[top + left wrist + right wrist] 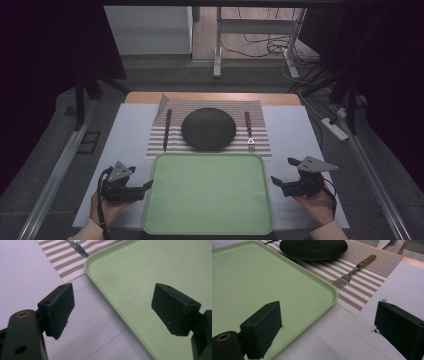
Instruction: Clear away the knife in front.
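pale green rectangular plastic tray (207,192) lies flat at the near middle of the white table (300,132), its far edge just beside the brown-and-white striped placemat (210,150). on the mat: a black textured round plate (208,128), a wooden-handled knife (166,129) to its left, a wooden-handled fork (248,130) to its right. i judge the tray stiff and light, but broad and smooth, so likely slippery; i would take it by the raised rim at both side edges, one claw each. left gripper (144,186) sits at the tray's left edge, jaws wide apart, holding nothing; in the left gripper view one jaw hangs over the tray floor, the other over the table. right gripper (282,172) sits just off the right edge, likewise wide open and empty, straddling the rim in the right gripper view. contact with the rim i cannot tell.
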Motion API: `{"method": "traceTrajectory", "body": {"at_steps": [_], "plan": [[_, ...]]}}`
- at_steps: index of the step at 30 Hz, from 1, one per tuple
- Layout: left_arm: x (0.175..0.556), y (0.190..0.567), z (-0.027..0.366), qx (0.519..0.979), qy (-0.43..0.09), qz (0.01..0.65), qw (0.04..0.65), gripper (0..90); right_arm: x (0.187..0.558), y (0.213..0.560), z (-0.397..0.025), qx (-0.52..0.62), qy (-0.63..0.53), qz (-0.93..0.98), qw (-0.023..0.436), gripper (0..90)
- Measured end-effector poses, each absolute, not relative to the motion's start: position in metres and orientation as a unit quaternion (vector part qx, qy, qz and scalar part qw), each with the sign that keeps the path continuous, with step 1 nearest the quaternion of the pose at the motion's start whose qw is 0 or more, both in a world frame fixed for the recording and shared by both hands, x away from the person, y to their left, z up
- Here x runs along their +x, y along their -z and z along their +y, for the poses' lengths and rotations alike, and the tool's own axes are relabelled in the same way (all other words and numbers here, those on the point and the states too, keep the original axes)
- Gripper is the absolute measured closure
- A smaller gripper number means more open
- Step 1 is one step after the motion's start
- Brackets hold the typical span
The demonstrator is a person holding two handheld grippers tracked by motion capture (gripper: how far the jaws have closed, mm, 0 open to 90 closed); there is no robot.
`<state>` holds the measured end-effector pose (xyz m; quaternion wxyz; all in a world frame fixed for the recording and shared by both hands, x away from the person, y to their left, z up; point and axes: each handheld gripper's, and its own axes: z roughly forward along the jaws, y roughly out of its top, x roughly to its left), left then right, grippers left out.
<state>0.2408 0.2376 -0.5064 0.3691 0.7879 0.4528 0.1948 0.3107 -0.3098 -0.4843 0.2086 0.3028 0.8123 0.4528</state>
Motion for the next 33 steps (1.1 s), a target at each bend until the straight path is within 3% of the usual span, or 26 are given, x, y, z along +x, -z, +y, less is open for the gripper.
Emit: {"method": "traceTrajectory", "body": {"at_steps": [21,33], "plan": [[0.234,0.505,0.242,0.782,-0.192,0.46,0.374,18.0,0.312,0.485,-0.31,0.306,-0.455,0.812,0.2,7.4],[0.25,0.489,0.229,0.791,-0.201,0.44,0.374,18.1,0.313,0.486,-0.31,0.307,-0.461,0.809,0.198,7.6]]}}
